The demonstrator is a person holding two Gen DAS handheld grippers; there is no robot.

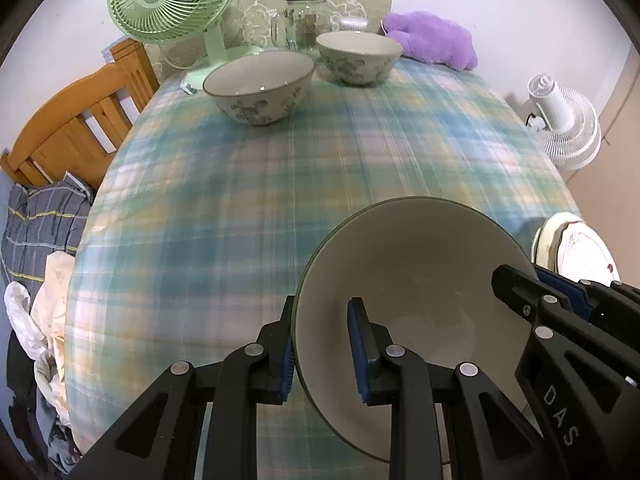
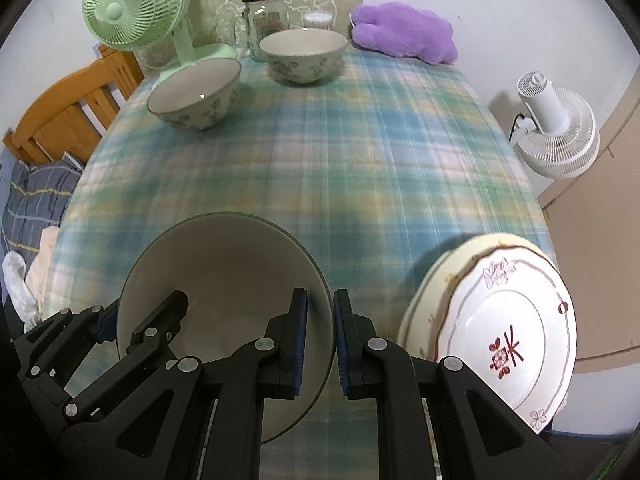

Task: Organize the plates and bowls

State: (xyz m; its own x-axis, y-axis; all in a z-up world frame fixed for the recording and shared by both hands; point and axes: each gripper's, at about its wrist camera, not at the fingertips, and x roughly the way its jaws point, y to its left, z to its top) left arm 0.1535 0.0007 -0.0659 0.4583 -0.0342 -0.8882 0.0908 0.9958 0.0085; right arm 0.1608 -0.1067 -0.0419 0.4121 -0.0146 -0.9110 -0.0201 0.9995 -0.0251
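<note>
Plaid cloth in blue, green and pale yellow covers the table, which fills most of both wrist views. At the far end stand two patterned bowls: one on the left and one further back to the right. Behind them are a green desk fan, a glass jar and a purple plush cushion. A wooden chair stands off the table's left side, and a white fan stands off its right.

Close to the cameras, a large cream bowl with a dark rim is held between both tools. The left gripper is clenched on the bowl's left wall, one blue pad outside the rim and the other inside. The right gripper is clamped on the opposite wall the same way, its left pad inside the bowl and its right pad outside. The bowl is tilted, its open mouth facing the cameras.

Just right of the right gripper lies a stack of plates; the top plate is white with a scalloped edge and a dark red motif.
</note>
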